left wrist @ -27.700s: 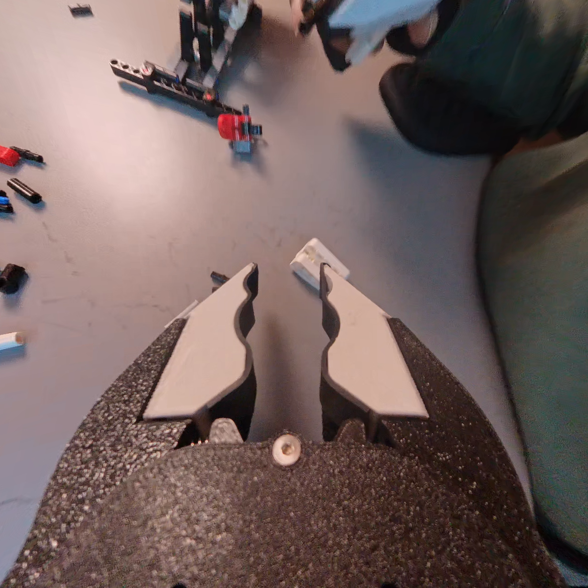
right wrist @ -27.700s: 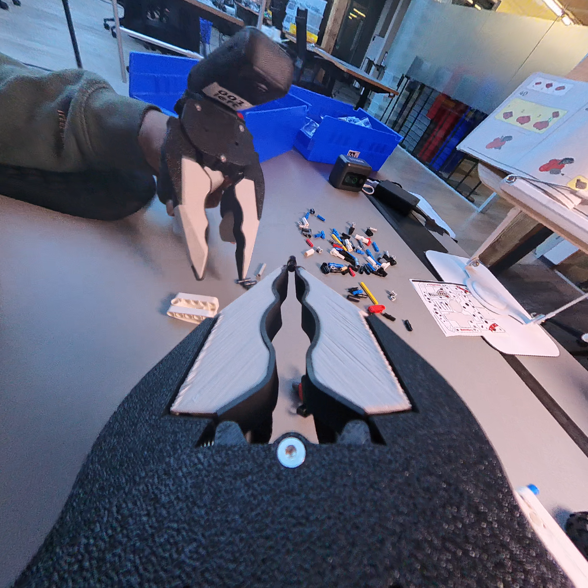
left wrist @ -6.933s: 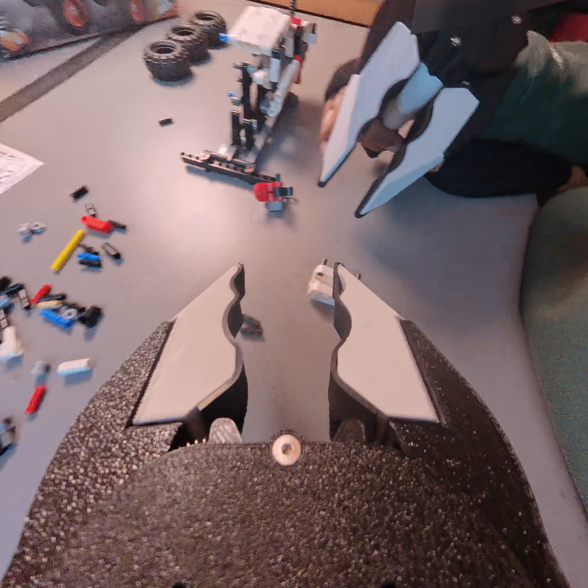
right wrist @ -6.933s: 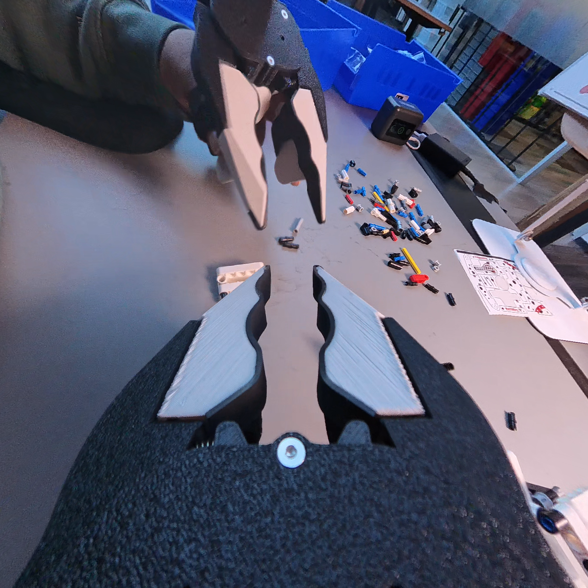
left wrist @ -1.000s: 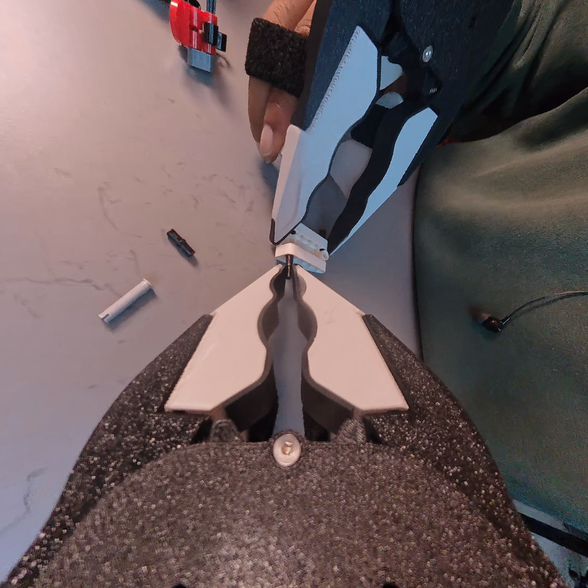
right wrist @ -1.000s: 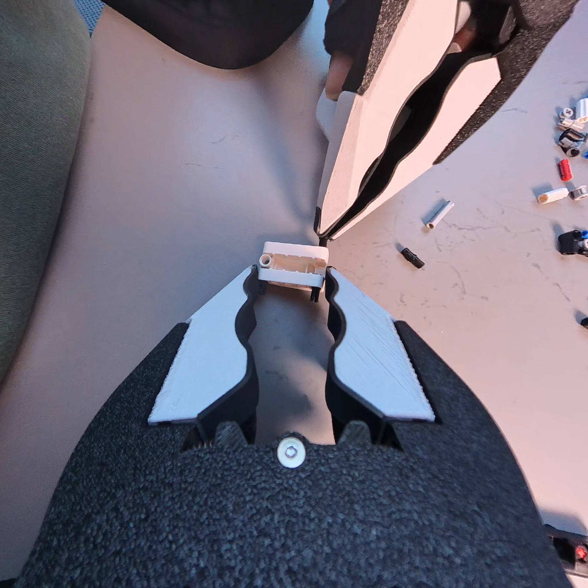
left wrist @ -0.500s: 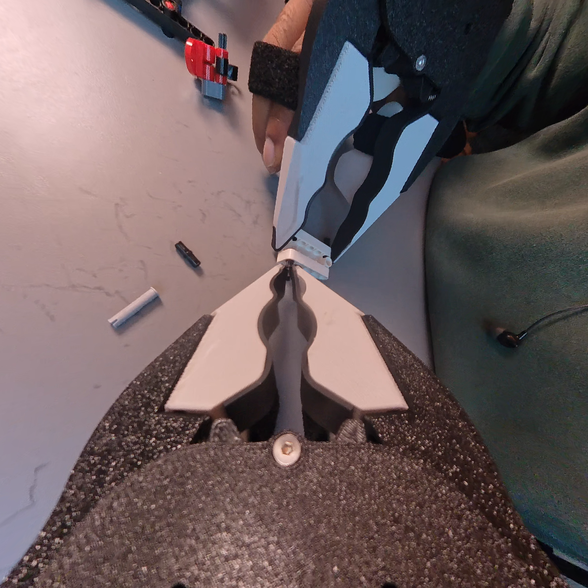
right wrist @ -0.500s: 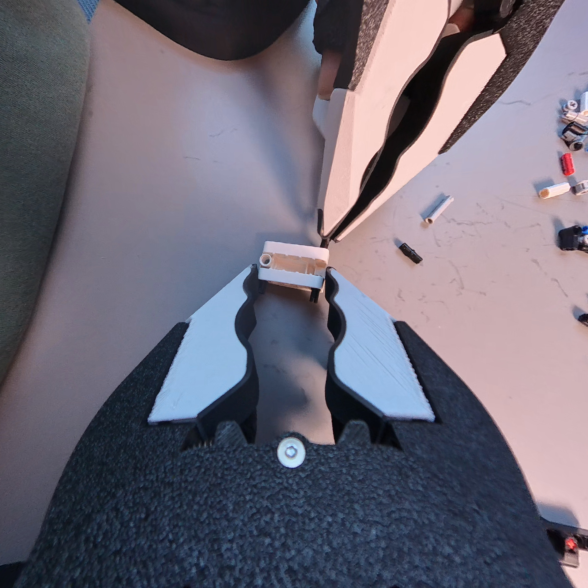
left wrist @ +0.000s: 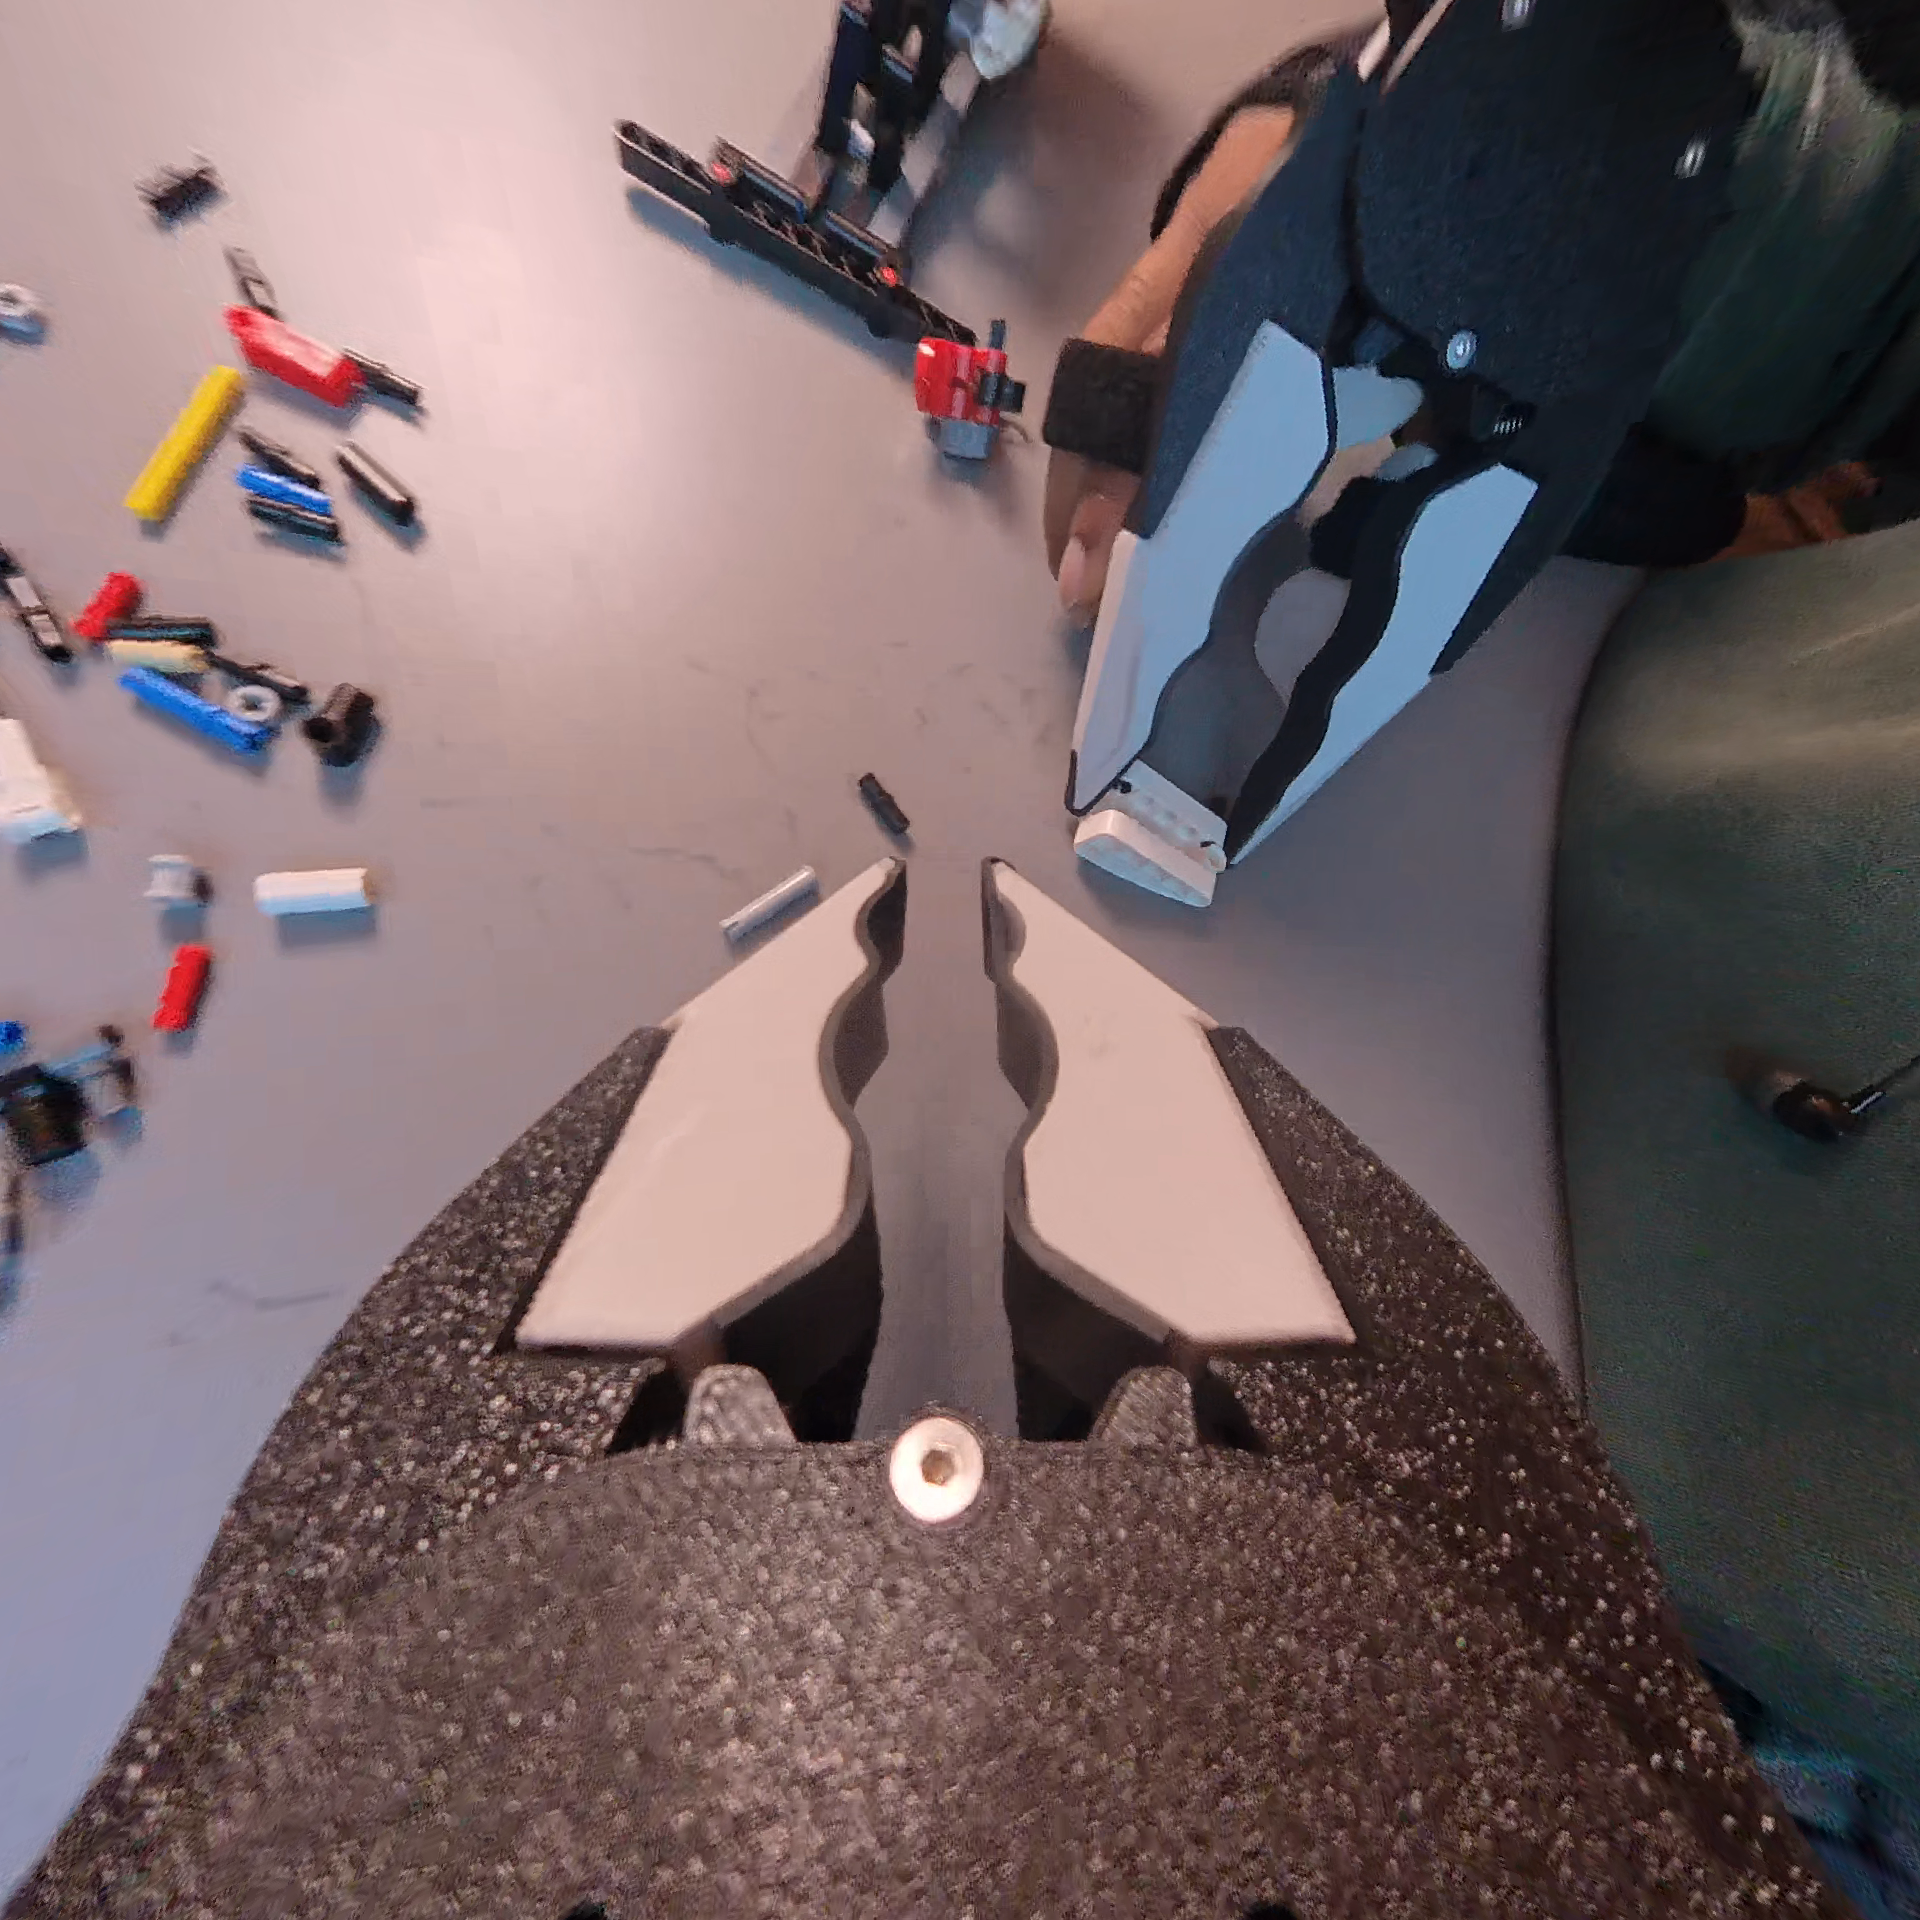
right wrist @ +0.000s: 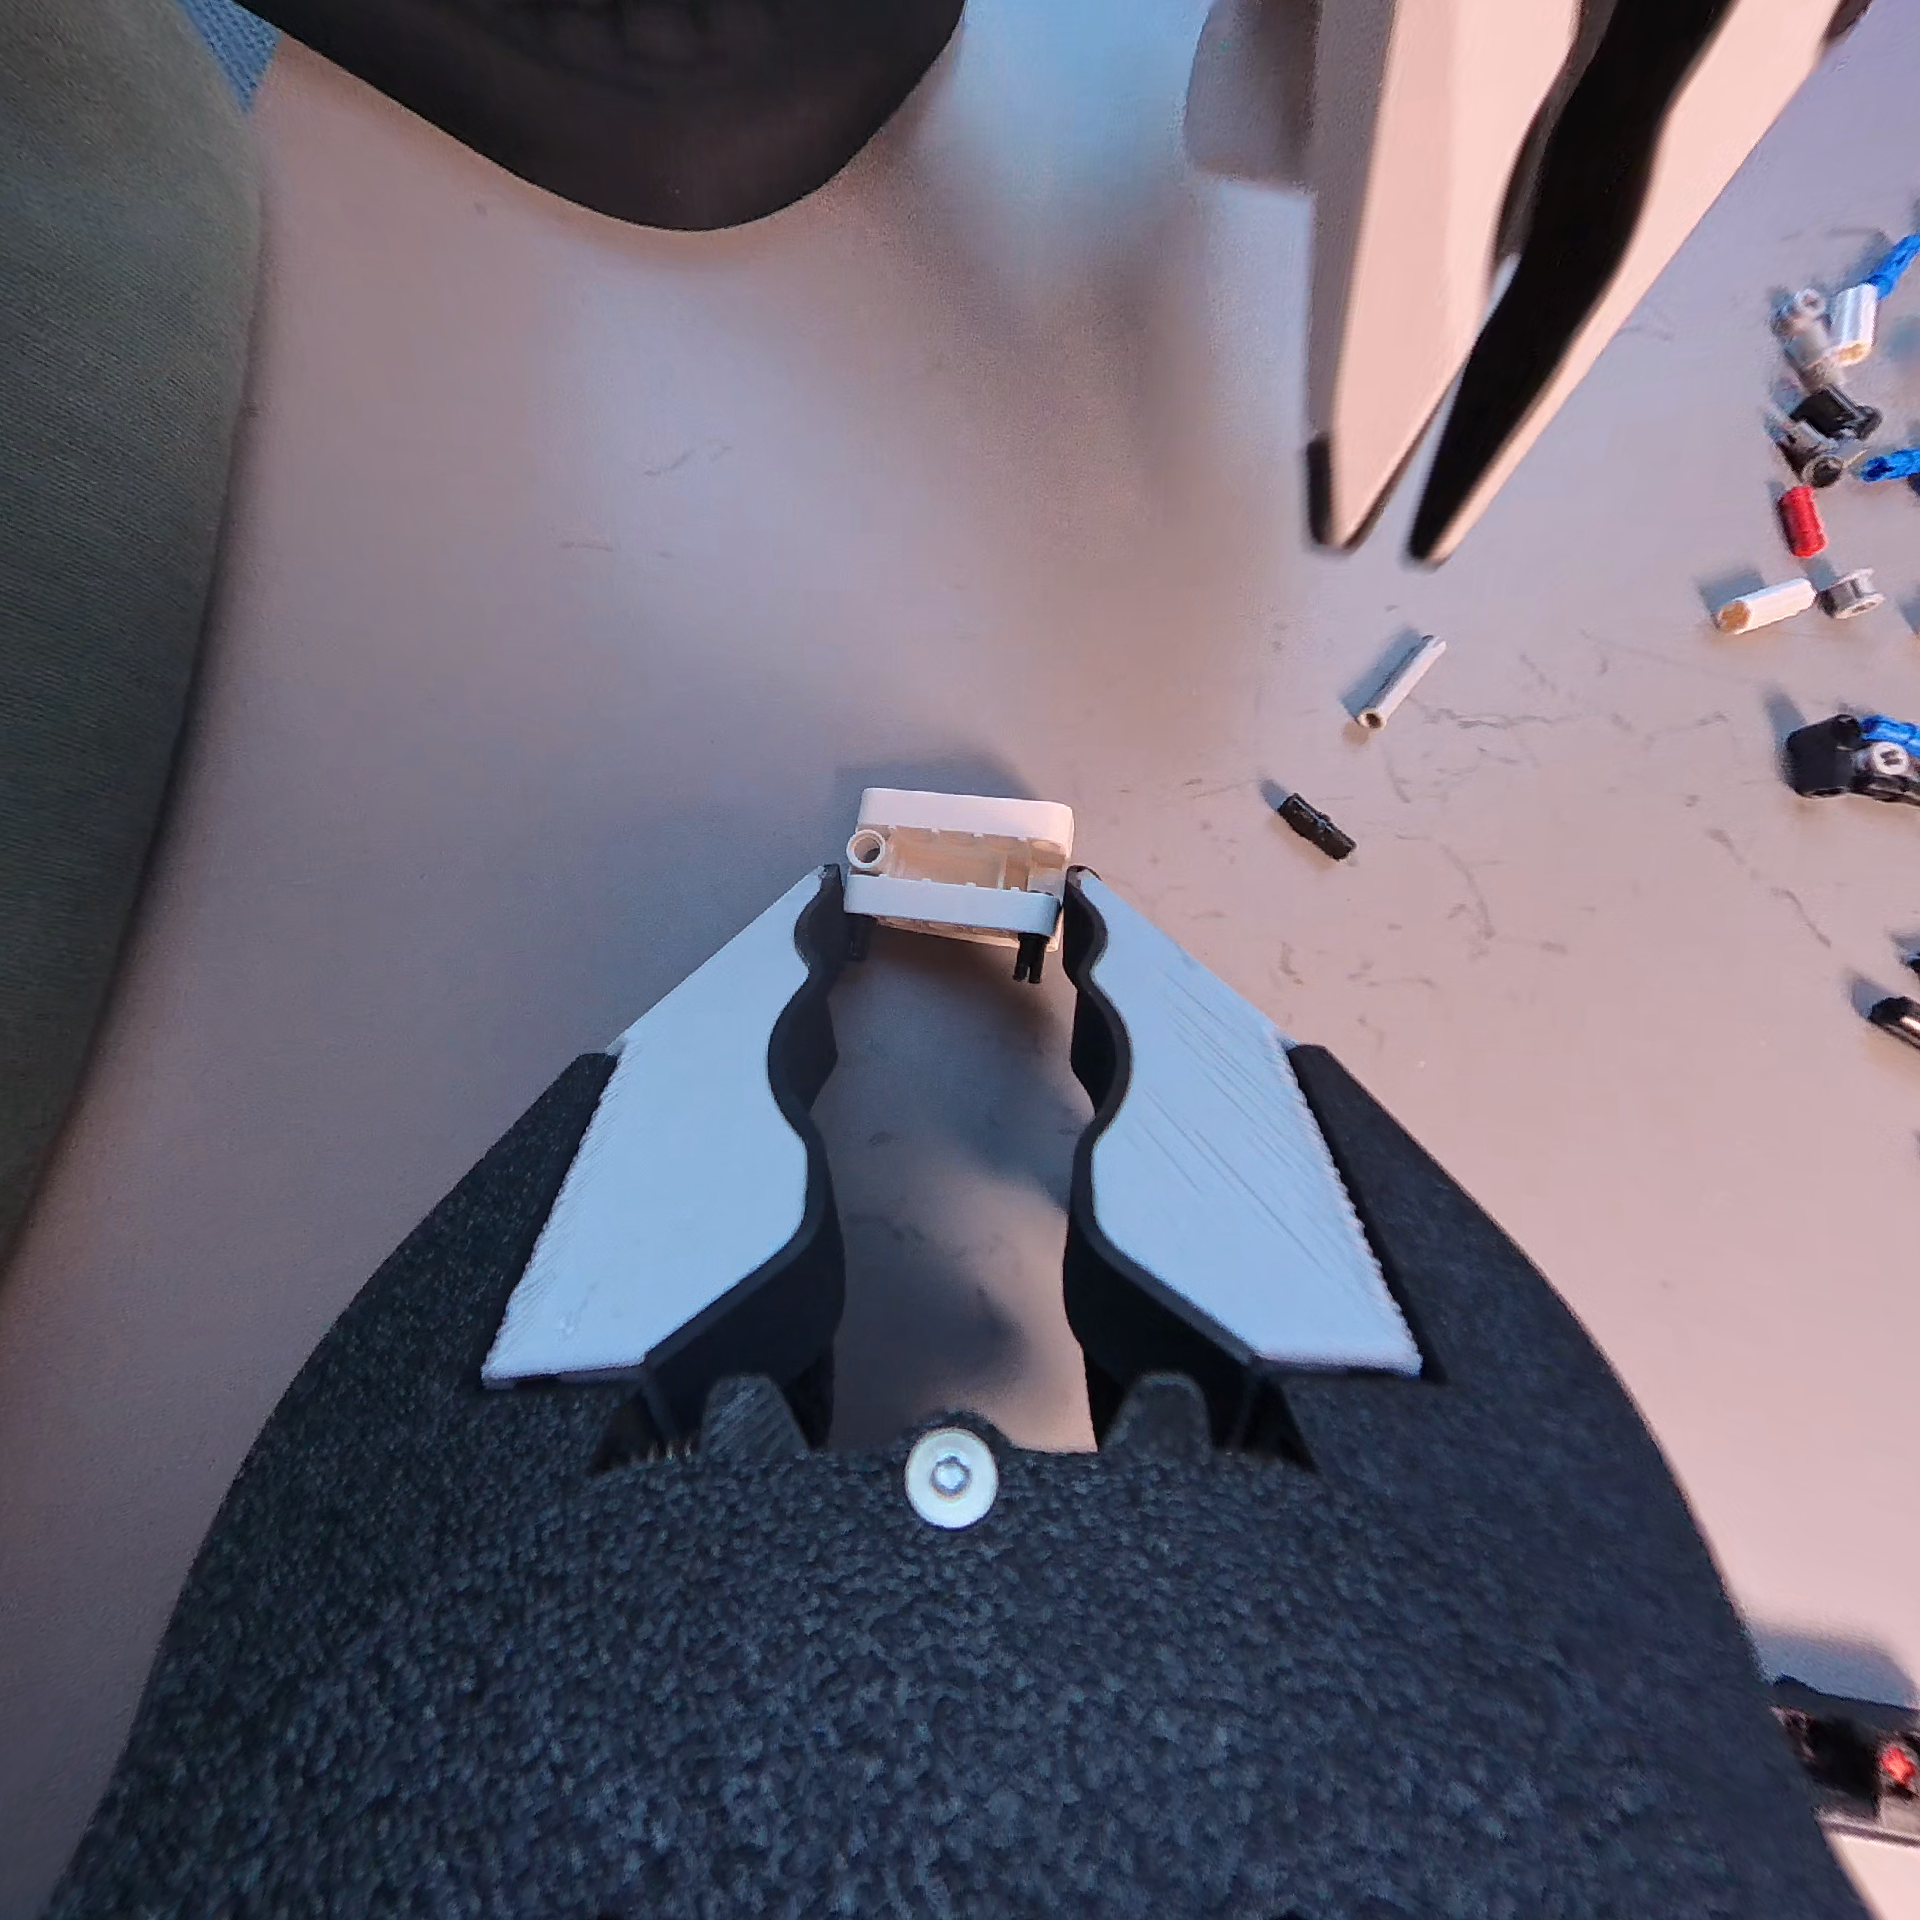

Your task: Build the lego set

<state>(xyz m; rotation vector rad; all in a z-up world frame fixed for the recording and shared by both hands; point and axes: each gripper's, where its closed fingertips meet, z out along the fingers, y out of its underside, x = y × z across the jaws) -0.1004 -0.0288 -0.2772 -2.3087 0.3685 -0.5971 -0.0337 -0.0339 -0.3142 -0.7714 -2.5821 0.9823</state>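
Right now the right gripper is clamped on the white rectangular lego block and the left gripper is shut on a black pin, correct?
Not quite. The right gripper does clamp the white rectangular lego block, but the left wrist view shows the left gripper open and empty; a black pin lies on the table.

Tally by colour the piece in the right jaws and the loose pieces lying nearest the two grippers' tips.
White block: 1
Grey tube: 1
Black pin: 1
Total: 3
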